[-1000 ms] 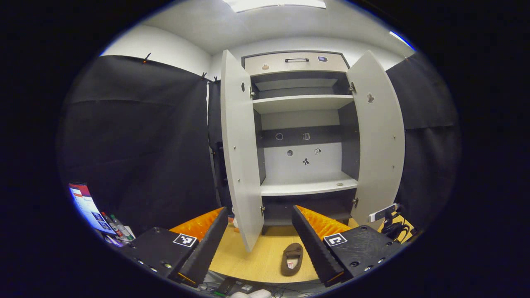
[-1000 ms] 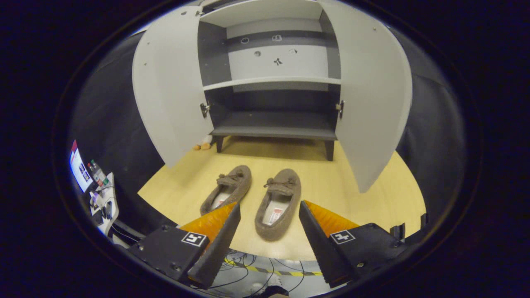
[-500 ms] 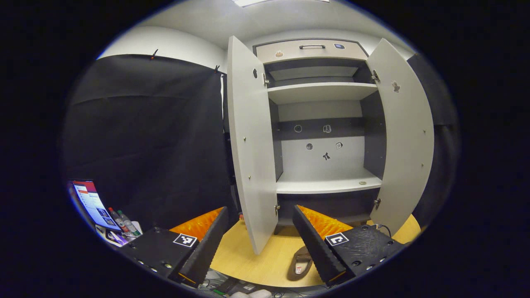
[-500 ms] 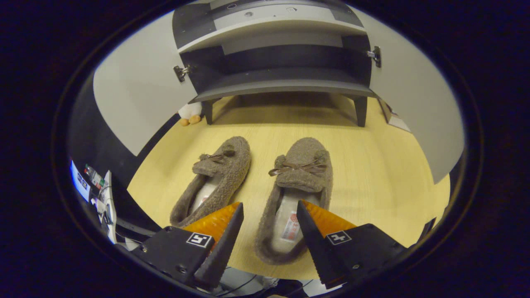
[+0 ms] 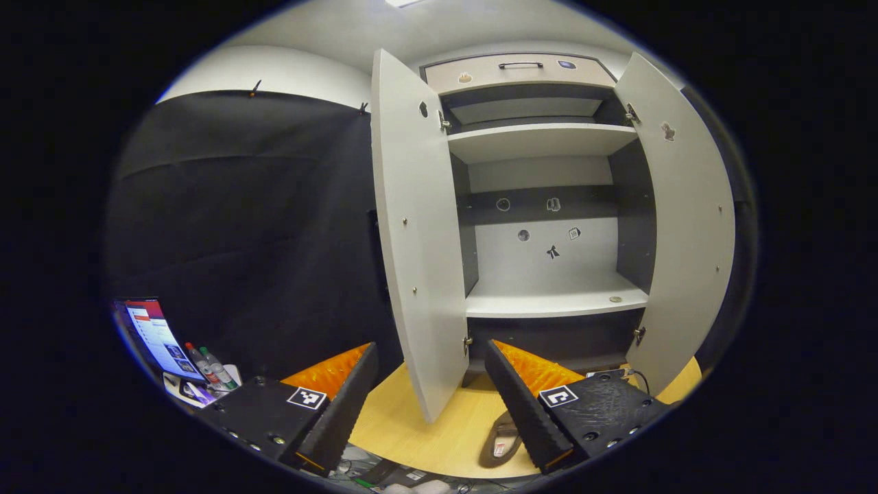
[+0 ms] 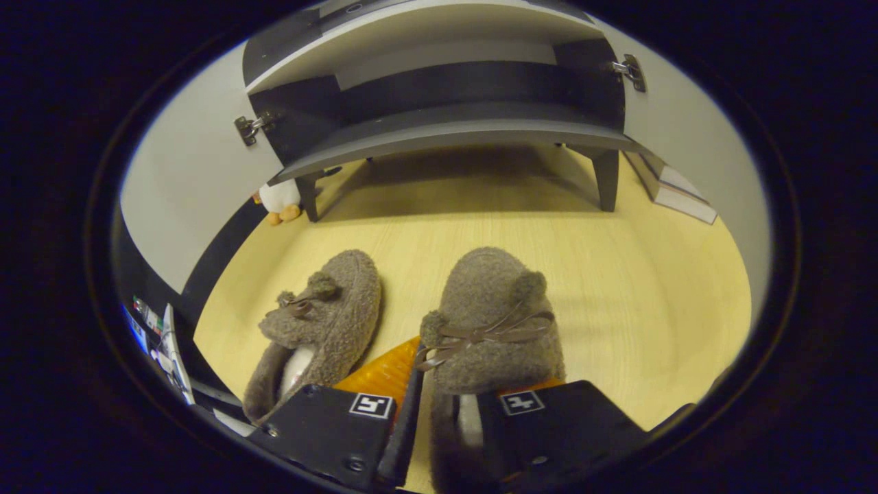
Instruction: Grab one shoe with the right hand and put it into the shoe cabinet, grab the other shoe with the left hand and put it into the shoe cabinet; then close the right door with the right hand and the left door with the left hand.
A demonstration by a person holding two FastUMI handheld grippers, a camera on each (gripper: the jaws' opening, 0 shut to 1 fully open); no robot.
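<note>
Two brown fuzzy slippers lie side by side on the wooden floor in front of the cabinet. In the right gripper view, my right gripper (image 6: 449,398) is shut on the left side wall of the right slipper (image 6: 490,322), one finger outside and one in its opening. The left slipper (image 6: 322,322) lies free beside it. My left gripper (image 5: 431,346) hangs open and empty higher up, facing the shoe cabinet (image 5: 555,302). Both the left door (image 5: 415,240) and the right door (image 5: 686,226) stand open. One slipper (image 5: 504,442) peeks out beside my left gripper's right finger.
The cabinet's dark bottom shelf (image 6: 453,130) sits low on short legs. A plush toy (image 6: 278,200) lies by its left leg and a flat box (image 6: 669,189) by its right. A lit screen (image 5: 154,336) and bottles (image 5: 212,363) stand at the left.
My right gripper dropped down and forward over the right slipper and closed on its side wall. The left gripper turned slightly left, staying open.
</note>
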